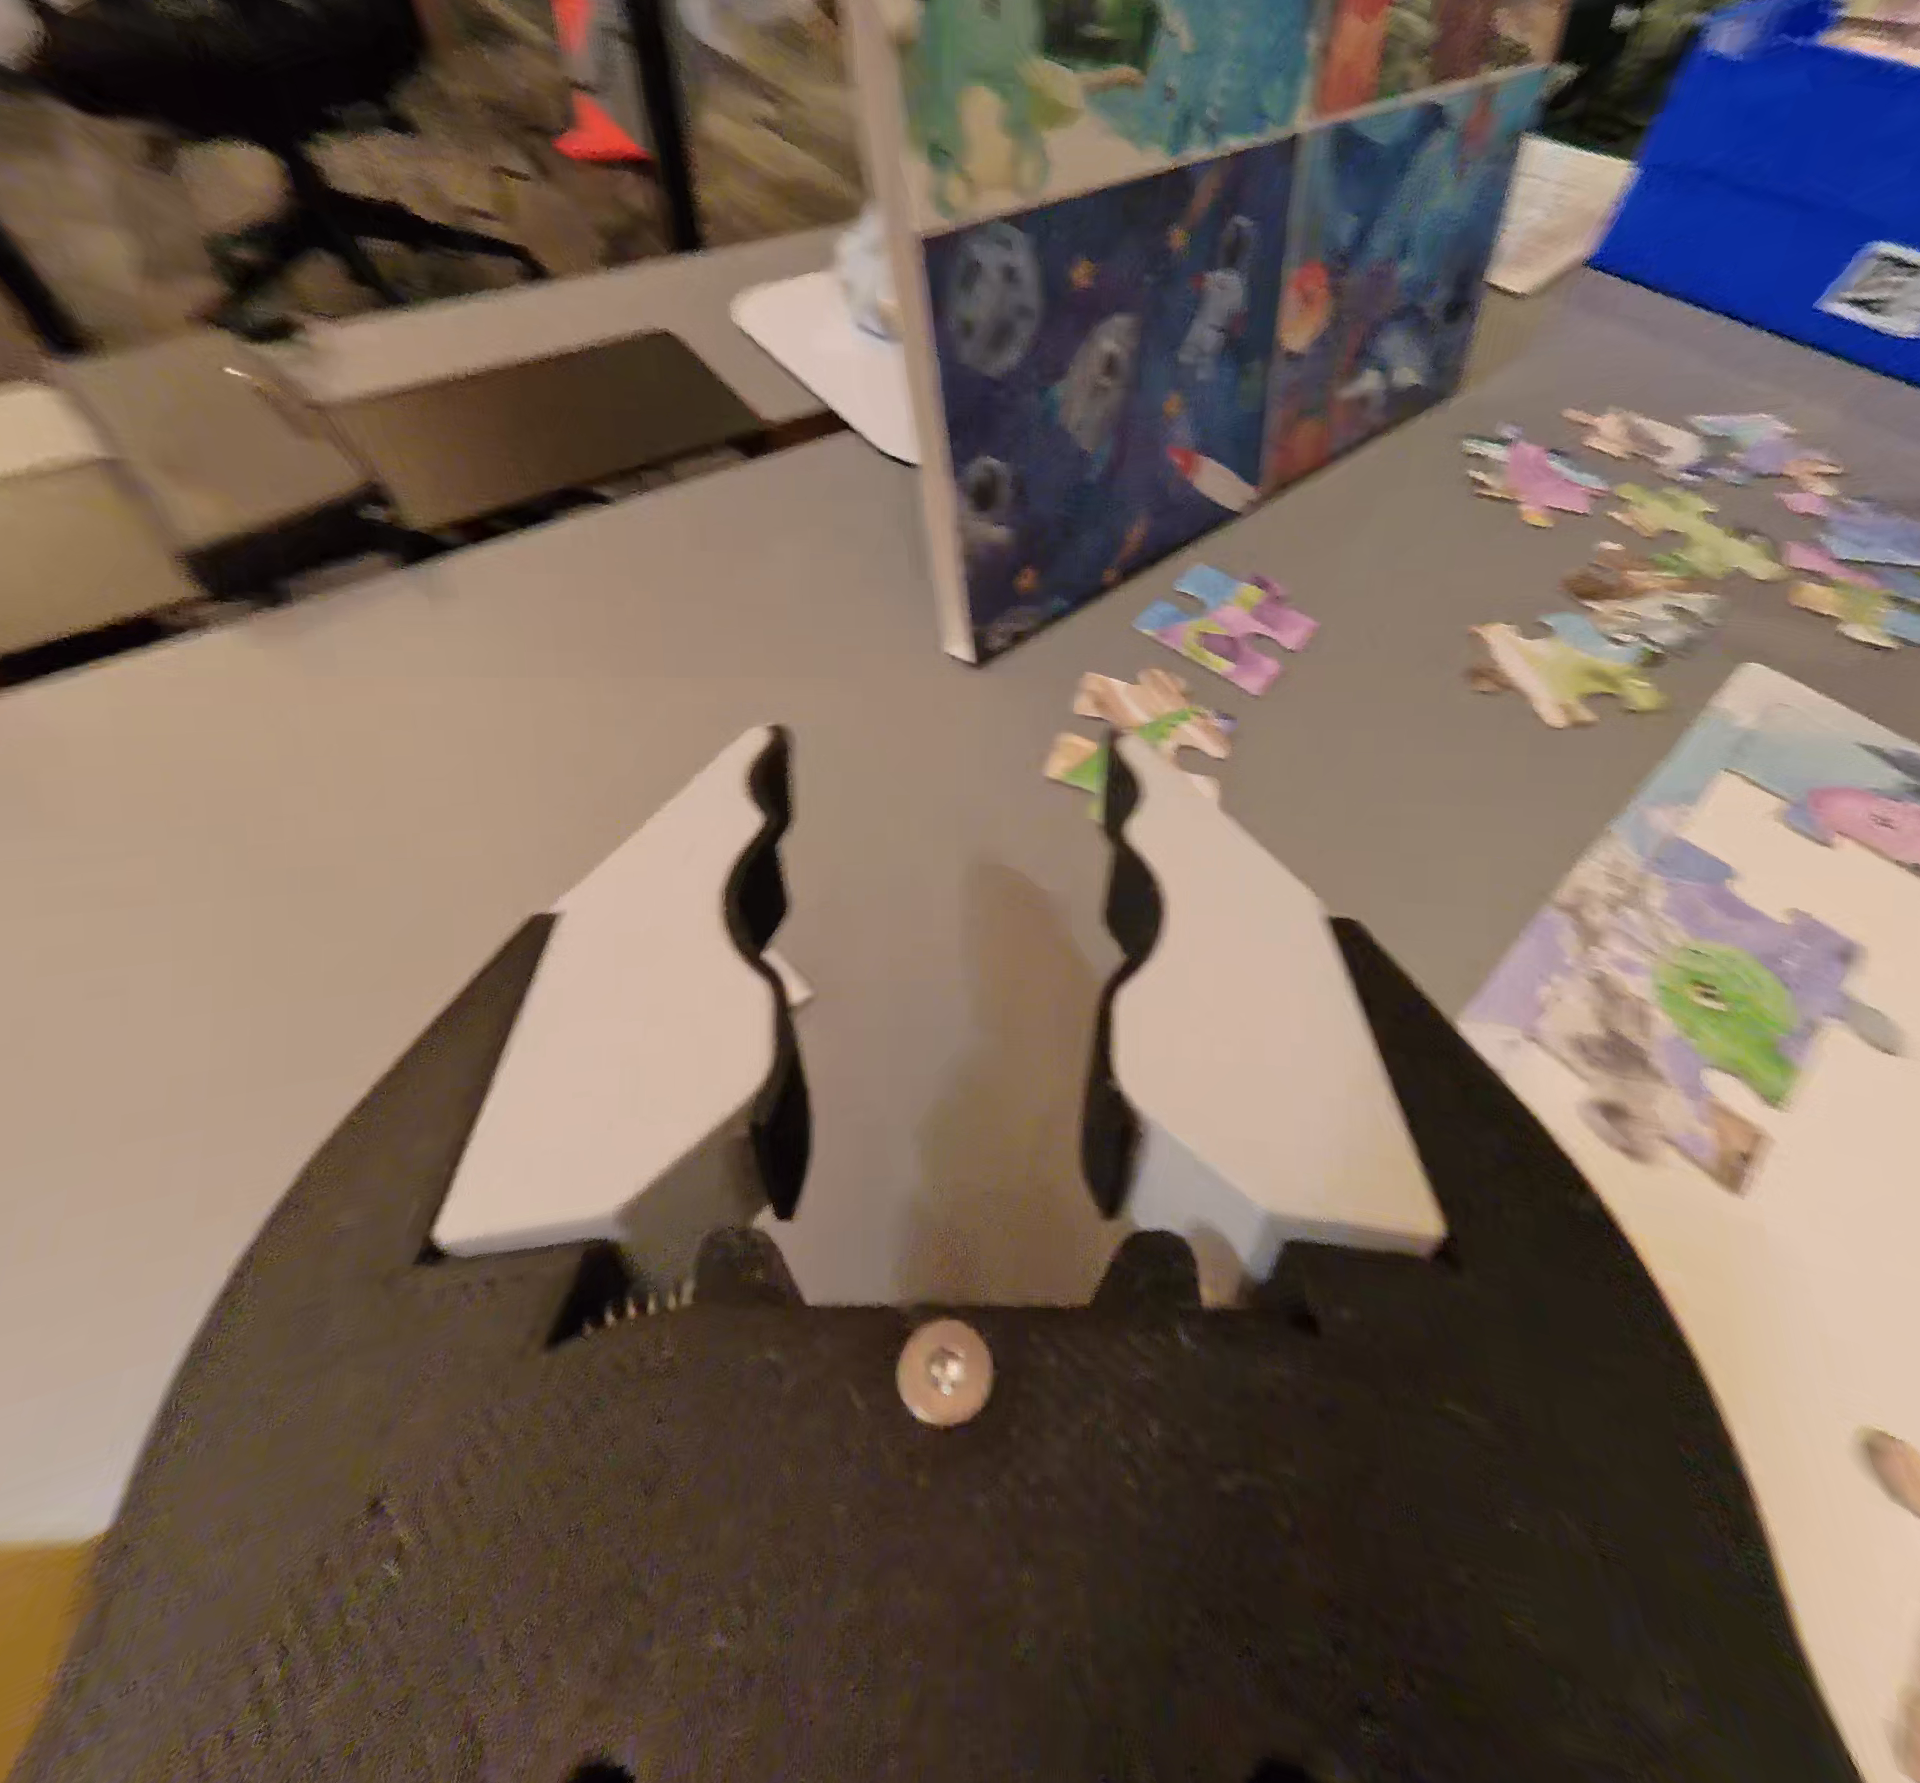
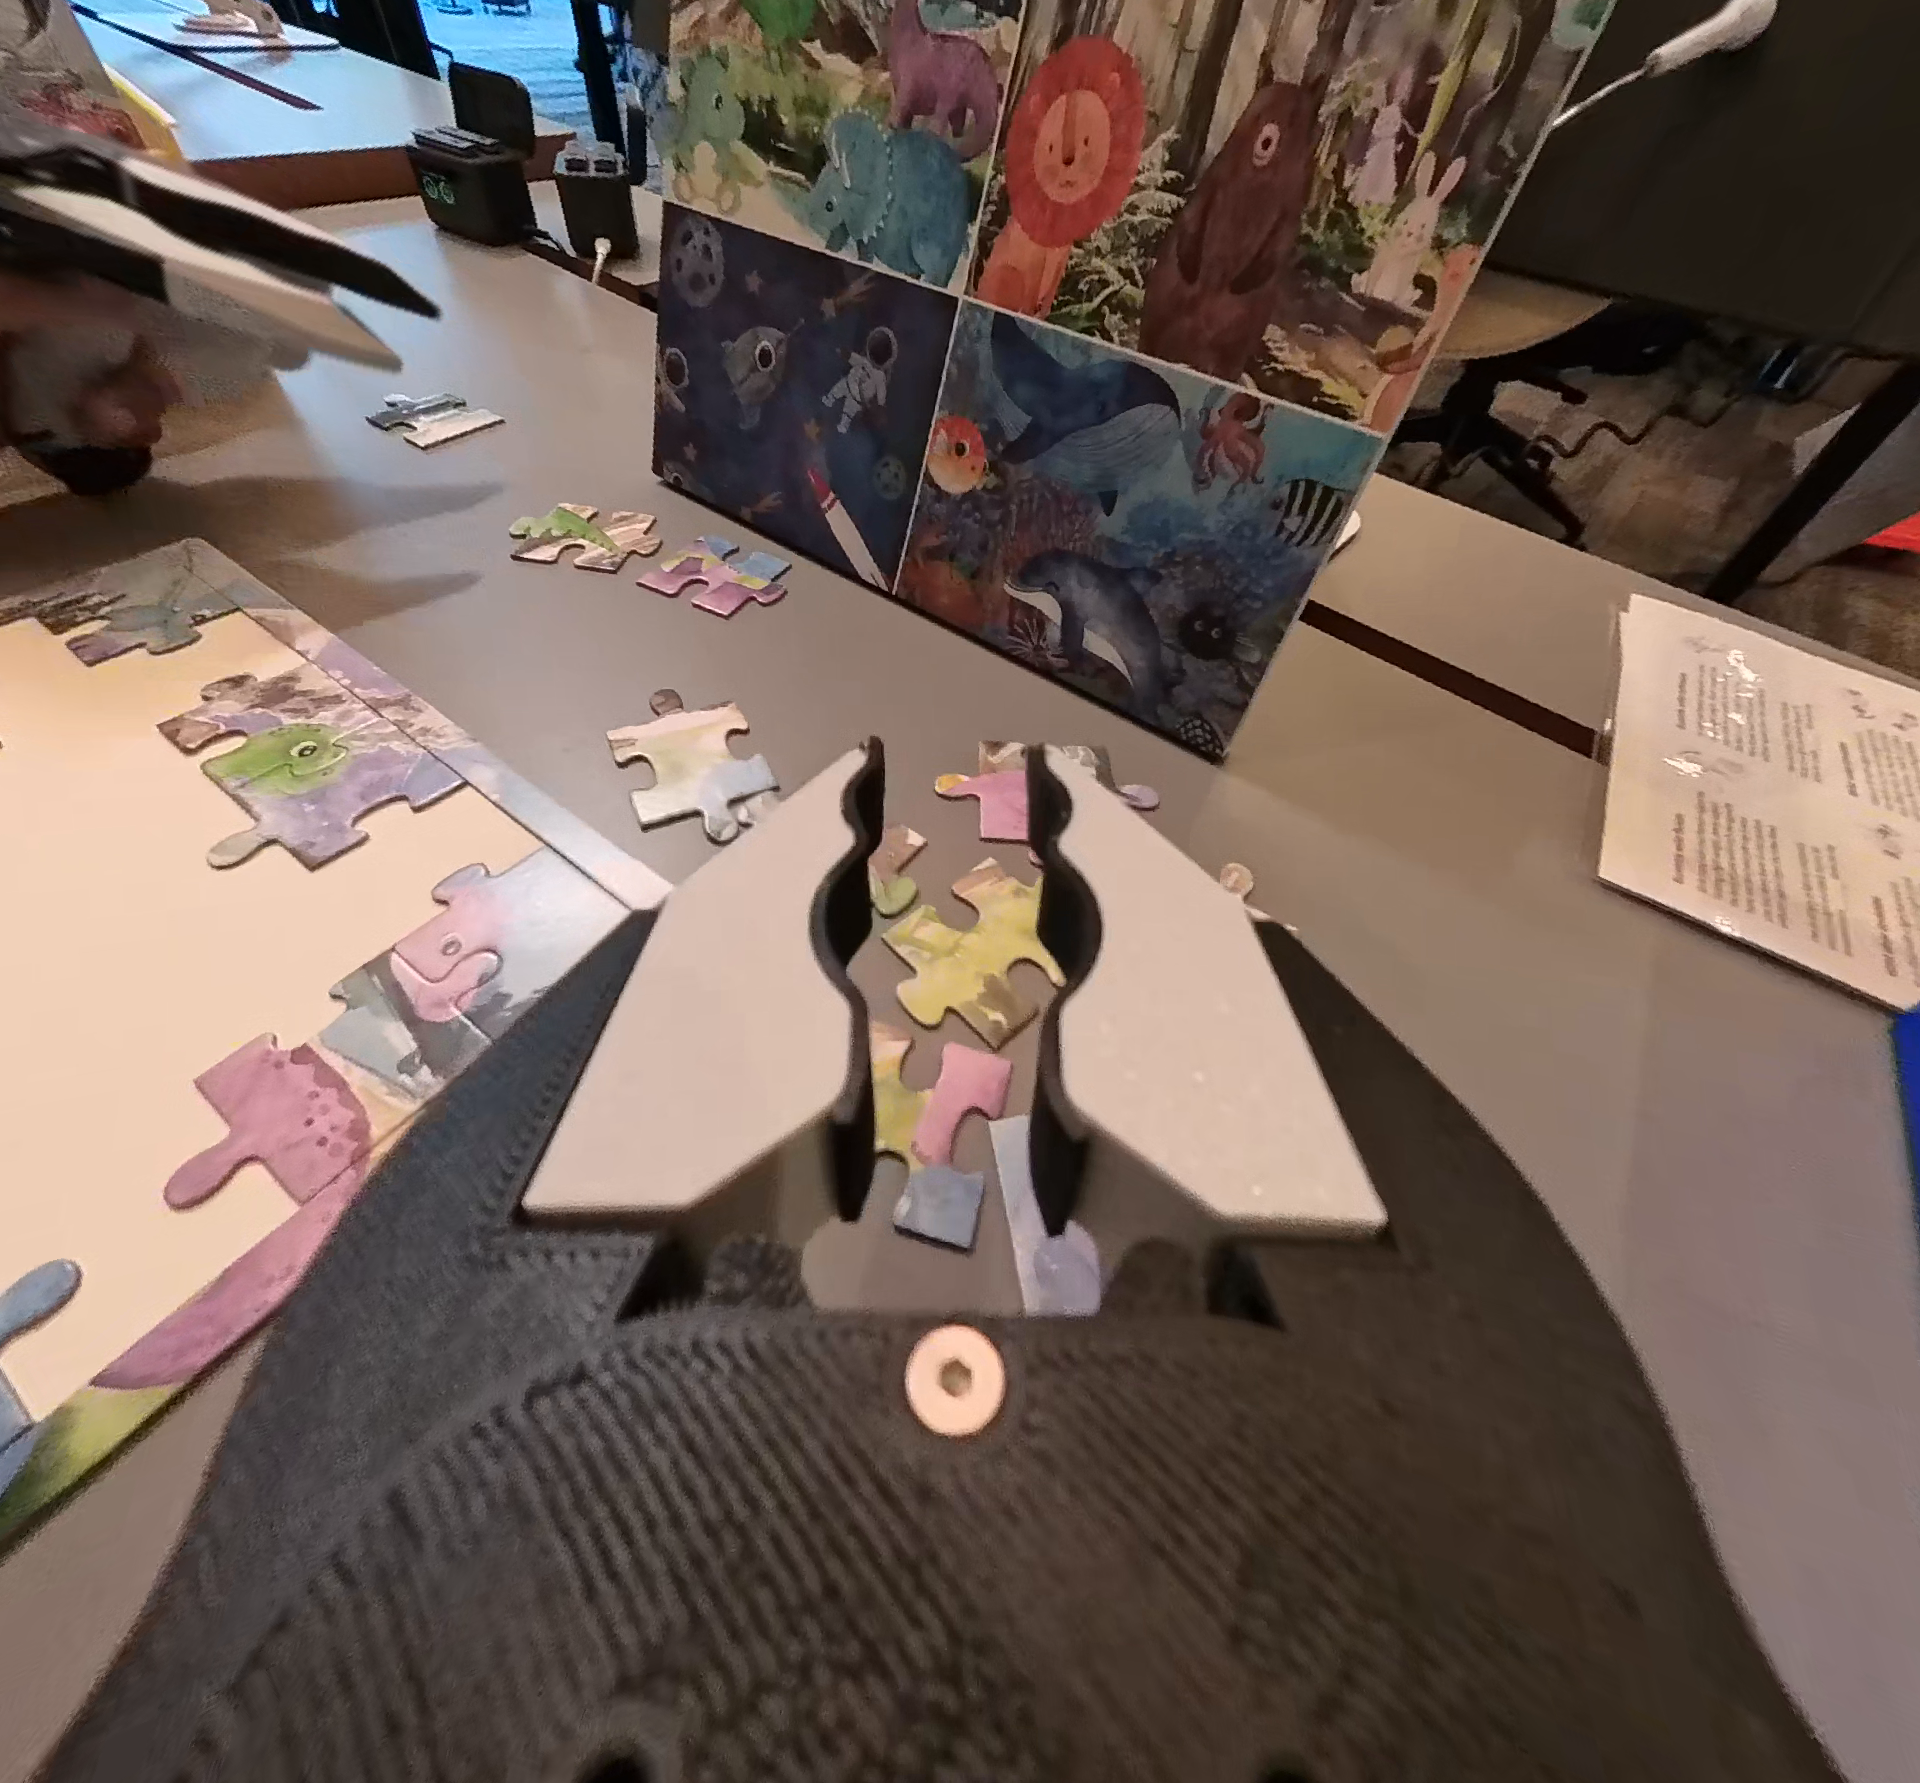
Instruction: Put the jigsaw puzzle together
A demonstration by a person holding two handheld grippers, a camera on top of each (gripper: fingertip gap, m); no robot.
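A cream puzzle board (image 2: 104, 902) lies on the grey table with several pieces joined in it, among them a green-and-purple group (image 2: 301, 777); it also shows in the left wrist view (image 1: 1818, 1266). My right gripper (image 2: 956, 757) is open and empty, low over a heap of loose pieces with a yellow-green piece (image 2: 971, 964) between its fingers. My left gripper (image 1: 945, 746) is open and empty above bare table, just left of a loose piece (image 1: 1153, 725). It shows in the right wrist view (image 2: 400, 336) at the far left, held by a hand.
An upright picture box (image 2: 1039, 279) stands behind the pieces, also in the left wrist view (image 1: 1195, 383). Loose pieces (image 2: 691, 783) (image 2: 717, 575) (image 2: 587, 533) lie between box and board. A printed sheet (image 2: 1766, 798) lies right. A blue bin (image 1: 1787, 175) stands far right. Left tips to right tips: about 35 cm.
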